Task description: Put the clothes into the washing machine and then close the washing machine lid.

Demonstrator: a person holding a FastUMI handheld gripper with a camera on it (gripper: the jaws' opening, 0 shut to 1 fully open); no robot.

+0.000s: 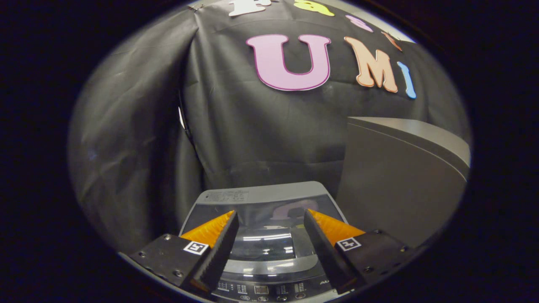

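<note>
A grey top-loading washing machine [261, 194] lies below and just ahead of my fingers. Its glossy dark lid [265, 235] is down flat over the tub and mirrors the lights above. A control panel [261, 289] with small buttons runs along the machine's near edge, between the bases of my fingers. My gripper [269, 219] hovers above the lid, open, with a wide gap and nothing between the fingers. I see no clothes anywhere around the machine.
A tall grey cabinet [396, 185] stands right of the washing machine, rising well above it. Black cloth walls close off the booth behind and to the left of the machine.
</note>
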